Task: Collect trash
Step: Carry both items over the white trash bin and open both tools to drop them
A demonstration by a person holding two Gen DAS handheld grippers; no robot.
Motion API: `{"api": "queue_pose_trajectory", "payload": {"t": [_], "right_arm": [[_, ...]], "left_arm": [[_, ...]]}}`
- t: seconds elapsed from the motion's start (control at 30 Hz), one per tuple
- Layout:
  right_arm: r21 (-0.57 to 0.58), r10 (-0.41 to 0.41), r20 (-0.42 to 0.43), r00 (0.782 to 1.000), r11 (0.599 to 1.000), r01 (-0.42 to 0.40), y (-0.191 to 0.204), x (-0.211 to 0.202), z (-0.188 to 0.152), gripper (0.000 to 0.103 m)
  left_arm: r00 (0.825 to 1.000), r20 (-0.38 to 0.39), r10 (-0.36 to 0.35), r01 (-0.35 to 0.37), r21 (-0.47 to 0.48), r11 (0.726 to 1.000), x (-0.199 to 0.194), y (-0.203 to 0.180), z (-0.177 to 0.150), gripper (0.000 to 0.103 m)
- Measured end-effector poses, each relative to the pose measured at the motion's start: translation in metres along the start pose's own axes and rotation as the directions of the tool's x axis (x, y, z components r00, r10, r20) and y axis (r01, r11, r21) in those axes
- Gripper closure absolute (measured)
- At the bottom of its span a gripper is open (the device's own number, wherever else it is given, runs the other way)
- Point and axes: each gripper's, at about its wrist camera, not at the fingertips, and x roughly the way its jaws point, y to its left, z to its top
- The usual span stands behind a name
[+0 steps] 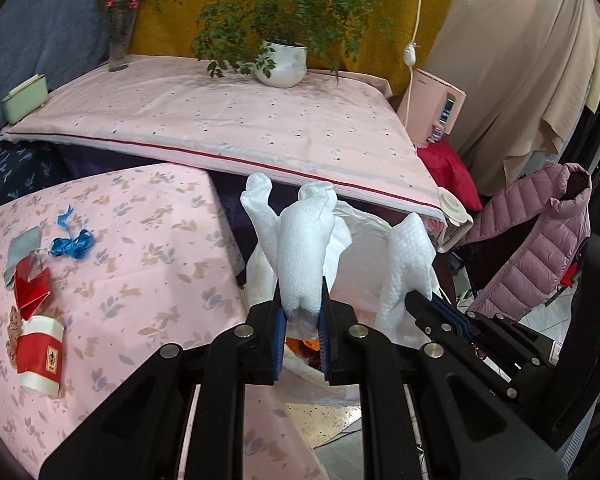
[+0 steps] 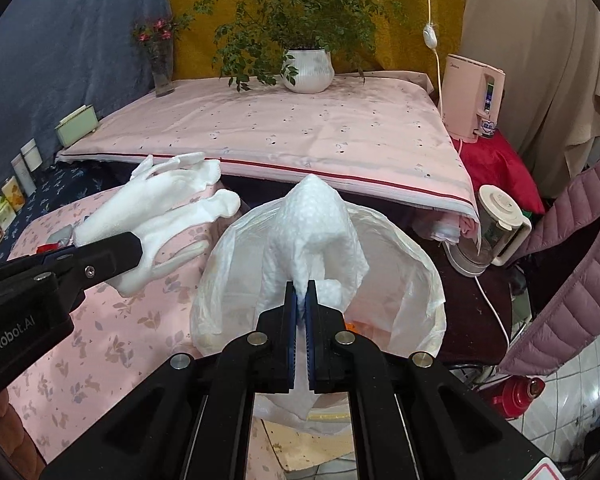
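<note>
My left gripper (image 1: 302, 298) is shut on a crumpled white tissue (image 1: 304, 240) that sticks up between its blue pads. My right gripper (image 2: 301, 286) is shut on a second white tissue (image 2: 314, 224). Both hang over the open mouth of a white plastic bag (image 2: 412, 280), which has something orange inside, beside the pink floral table (image 1: 140, 264). In the right wrist view the left gripper (image 2: 138, 250) reaches in from the left with its tissue (image 2: 168, 204). On the table lie a blue ribbon (image 1: 74, 242), red paper (image 1: 30, 286), a red-and-white wrapper (image 1: 40, 350) and a grey scrap (image 1: 22, 250).
Behind is a higher pink-clothed surface (image 1: 240, 120) with a potted plant (image 1: 282, 62), a flower vase (image 1: 120, 46) and a green box (image 1: 24, 98). At the right stand a pink kettle (image 2: 474, 96), a blender jug (image 2: 488, 232), a purple down jacket (image 2: 572, 272) and a red thermos (image 2: 520, 392).
</note>
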Motion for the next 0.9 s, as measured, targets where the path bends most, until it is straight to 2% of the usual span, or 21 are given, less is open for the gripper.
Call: {"api": "queue_pose_trajectory", "payload": {"t": [0.17,0.23,0.33,0.43,0.8,0.9], "right_arm": [[0.013,-0.022,0.001,1.000,1.000,0.022,-0.007,0.001,0.000,0.098],[0.021,-0.030,0.007,1.000,0.999,0.030,-0.009,0.001,0.001,0.095],[0.033,-0.029,0.008,1.000,0.999,0.029,-0.011,0.000,0.001,0.093],[0.046,-0.034,0.016,0.999,0.998,0.034,-0.014,-0.002,0.003,0.082],[0.019,-0.035,0.031,0.999,0.999,0.034,0.000,-0.011,0.004,0.079],[0.011,-0.026,0.036,0.999,1.000,0.026,0.007,-0.015,0.004,0.075]], "left_arm": [[1.000,-0.011,-0.004,0.005,0.016,1.000,0.008,-0.009,0.002,0.085],[1.000,-0.011,0.007,-0.007,0.012,1.000,0.009,-0.010,0.003,0.070],[1.000,0.004,0.025,-0.025,0.008,1.000,0.007,-0.008,0.003,0.057],[0.999,0.008,0.032,-0.032,-0.002,0.999,0.005,-0.004,0.004,0.056],[0.998,0.024,0.059,-0.057,-0.056,0.997,-0.010,0.017,0.001,0.056],[0.997,0.029,0.072,-0.070,-0.066,0.995,-0.015,0.023,-0.001,0.056]]}}
